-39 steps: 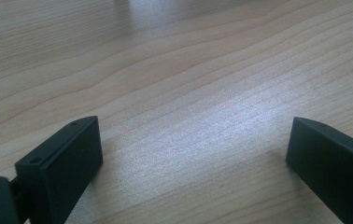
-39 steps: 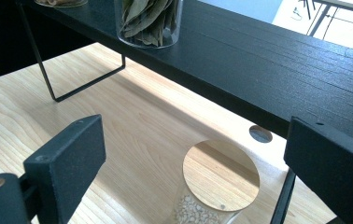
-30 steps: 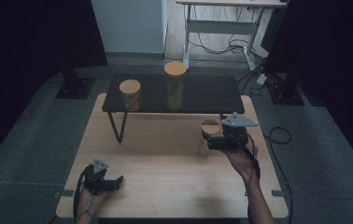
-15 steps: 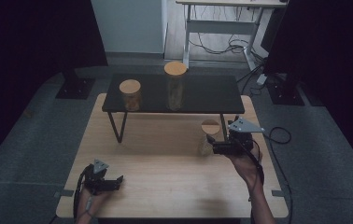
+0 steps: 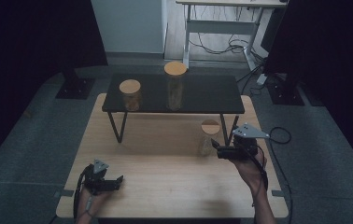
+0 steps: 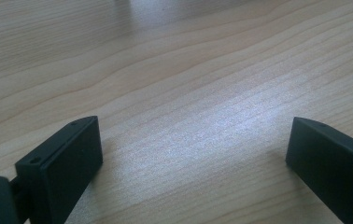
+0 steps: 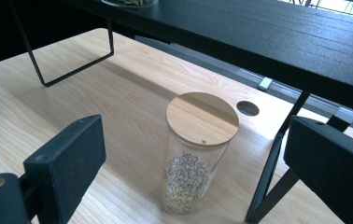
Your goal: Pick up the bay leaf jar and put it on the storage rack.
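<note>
2 grippers, both with jaws spread, nothing held. Your right gripper point(image 5: 217, 150) points at the glass jar point(image 5: 208, 136) standing on the table point(image 5: 165, 168) beside the shelf leg point(image 5: 223, 129); left gripper point(image 5: 117, 181) rests near you.

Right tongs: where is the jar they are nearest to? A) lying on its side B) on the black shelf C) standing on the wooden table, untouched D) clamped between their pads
C: the lidded jar stands upright on the wooden table, ahead of the open right tongs, clear of both pads.

Left gripper point(image 5: 114, 183) open, low; right gripper point(image 5: 216, 148) open, seemingly level.
</note>
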The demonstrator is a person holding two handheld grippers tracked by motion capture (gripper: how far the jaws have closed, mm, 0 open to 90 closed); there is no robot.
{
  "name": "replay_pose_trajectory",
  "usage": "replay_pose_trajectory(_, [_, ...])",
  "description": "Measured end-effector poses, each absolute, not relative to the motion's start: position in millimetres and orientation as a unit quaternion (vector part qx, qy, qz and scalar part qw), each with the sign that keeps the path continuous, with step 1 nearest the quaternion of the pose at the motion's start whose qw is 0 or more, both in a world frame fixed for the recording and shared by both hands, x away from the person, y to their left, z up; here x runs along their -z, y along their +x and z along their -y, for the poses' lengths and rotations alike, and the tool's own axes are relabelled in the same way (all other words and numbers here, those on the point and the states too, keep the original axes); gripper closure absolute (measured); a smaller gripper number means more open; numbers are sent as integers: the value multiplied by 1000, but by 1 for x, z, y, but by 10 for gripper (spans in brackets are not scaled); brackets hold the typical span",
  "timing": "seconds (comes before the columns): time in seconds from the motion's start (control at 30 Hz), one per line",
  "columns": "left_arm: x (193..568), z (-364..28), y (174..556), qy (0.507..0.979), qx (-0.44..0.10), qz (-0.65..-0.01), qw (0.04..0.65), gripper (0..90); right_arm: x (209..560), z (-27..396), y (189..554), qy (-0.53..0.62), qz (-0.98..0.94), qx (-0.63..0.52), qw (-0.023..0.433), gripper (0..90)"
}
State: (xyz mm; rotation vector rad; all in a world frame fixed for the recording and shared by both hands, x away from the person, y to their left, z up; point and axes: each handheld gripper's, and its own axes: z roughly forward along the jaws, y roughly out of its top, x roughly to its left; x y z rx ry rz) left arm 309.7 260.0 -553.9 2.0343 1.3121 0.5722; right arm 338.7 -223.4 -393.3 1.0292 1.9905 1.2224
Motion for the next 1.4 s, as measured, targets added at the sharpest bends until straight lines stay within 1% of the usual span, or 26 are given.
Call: replay_pose_trajectory(1.4, [554, -260, 310, 774, -218, -500, 322, 33, 430, 245, 315, 410, -741, -429, 315, 44])
